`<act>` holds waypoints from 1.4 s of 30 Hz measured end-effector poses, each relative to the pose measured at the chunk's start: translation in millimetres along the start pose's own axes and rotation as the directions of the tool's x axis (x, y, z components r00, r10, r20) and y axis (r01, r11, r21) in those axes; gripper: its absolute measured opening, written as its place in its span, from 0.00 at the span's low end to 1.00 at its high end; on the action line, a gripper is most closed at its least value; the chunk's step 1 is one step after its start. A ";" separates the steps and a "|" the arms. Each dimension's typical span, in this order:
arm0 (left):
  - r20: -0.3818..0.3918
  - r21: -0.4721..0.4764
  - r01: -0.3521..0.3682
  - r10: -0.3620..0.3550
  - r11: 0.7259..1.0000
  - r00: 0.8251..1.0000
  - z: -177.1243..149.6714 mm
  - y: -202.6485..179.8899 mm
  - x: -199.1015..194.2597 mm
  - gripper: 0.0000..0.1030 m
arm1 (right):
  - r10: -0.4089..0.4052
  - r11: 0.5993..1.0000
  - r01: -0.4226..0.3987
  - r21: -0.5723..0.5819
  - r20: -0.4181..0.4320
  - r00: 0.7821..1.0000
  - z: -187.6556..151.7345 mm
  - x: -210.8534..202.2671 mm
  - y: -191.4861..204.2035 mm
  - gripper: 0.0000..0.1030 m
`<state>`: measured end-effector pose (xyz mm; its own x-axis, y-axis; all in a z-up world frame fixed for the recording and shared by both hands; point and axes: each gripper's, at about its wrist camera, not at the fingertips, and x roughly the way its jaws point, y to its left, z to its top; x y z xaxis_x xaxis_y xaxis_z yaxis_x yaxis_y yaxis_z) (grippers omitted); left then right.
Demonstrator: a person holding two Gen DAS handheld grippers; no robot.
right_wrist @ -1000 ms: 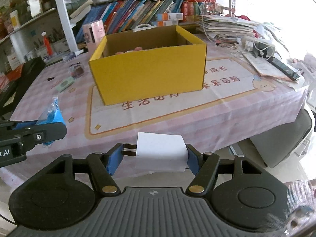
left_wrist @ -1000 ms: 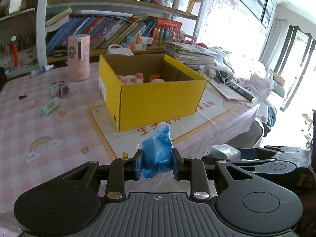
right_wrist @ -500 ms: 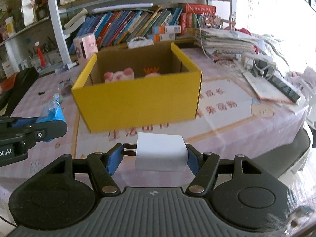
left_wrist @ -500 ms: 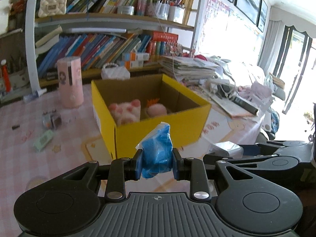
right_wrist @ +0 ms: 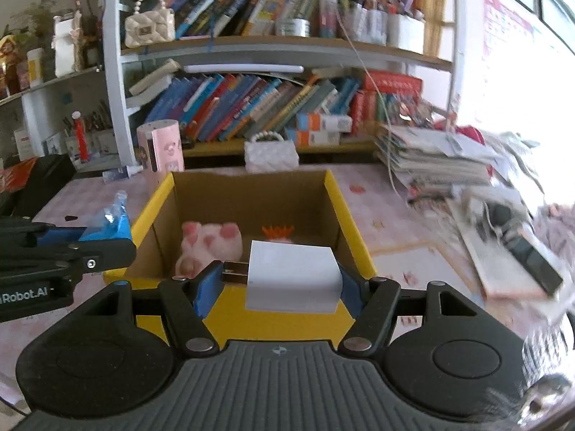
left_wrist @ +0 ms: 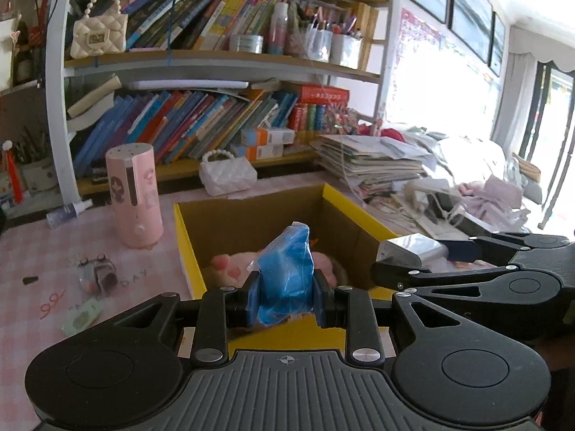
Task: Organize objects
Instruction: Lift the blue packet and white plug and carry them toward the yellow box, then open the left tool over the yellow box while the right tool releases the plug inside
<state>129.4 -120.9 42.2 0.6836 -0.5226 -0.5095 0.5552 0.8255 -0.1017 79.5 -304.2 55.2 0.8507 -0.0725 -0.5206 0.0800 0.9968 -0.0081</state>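
We hold two tongs over one yellow cardboard box [right_wrist: 251, 319] on the pink checked table [left_wrist: 32, 251]. Our left tongs [left_wrist: 286, 300] are clamped narrow on one blue plastic packet [left_wrist: 285, 276], which sticks up between the pads above the box's near-left corner. Our right tongs [right_wrist: 278, 282] are set wider and grip one white plug adapter [right_wrist: 293, 276], its metal prongs pointing toward the left pad; it hangs just above the box's near wall.

Inside the box we count two soft things: one pink plush toy [right_wrist: 208, 244] at the left and one orange-topped item [right_wrist: 276, 231] toward the back, partly hidden by the adapter. The floor of the box to the right of them looks bare.

Around the box, one pink cylinder [left_wrist: 133, 194] stands near its back-left corner, one white quilted purse [left_wrist: 227, 174] sits just behind the back wall, and one stack of papers [left_wrist: 373, 160] rises to the right. A second, cream purse [left_wrist: 99, 32] sits on the upper shelf. Left of the box lie a few small bits on open table.
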 end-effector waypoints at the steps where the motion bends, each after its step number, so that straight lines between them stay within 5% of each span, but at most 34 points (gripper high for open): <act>1: -0.006 -0.002 -0.005 0.005 1.000 1.000 1.3 -0.2 4.7 0.26 | 0.010 1.000 -0.010 -0.005 -0.001 1.000 2.2 5.1 -2.1 0.63; 23: -0.189 -0.044 -0.121 0.111 0.992 0.976 -5.6 1.1 80.6 0.26 | 0.156 0.981 -0.174 -0.085 -0.186 0.970 8.0 107.5 -20.9 0.63; 37: -0.171 -0.052 -0.163 0.152 0.985 0.974 -9.1 -2.4 75.9 0.27 | 0.184 0.974 -0.203 -0.100 -0.176 0.967 8.2 108.4 -22.7 0.63; 42: -0.149 -0.086 -0.169 0.155 0.982 0.977 -10.7 -2.0 64.3 0.35 | 0.180 0.979 -0.193 -0.063 -0.174 0.968 5.9 102.5 -21.5 0.63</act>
<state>167.2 -153.9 0.5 0.6831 -0.3503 -0.6409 0.3885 0.9173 -0.0873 168.0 -333.3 7.0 0.7477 0.1148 -0.6540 -0.1183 0.9922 0.0390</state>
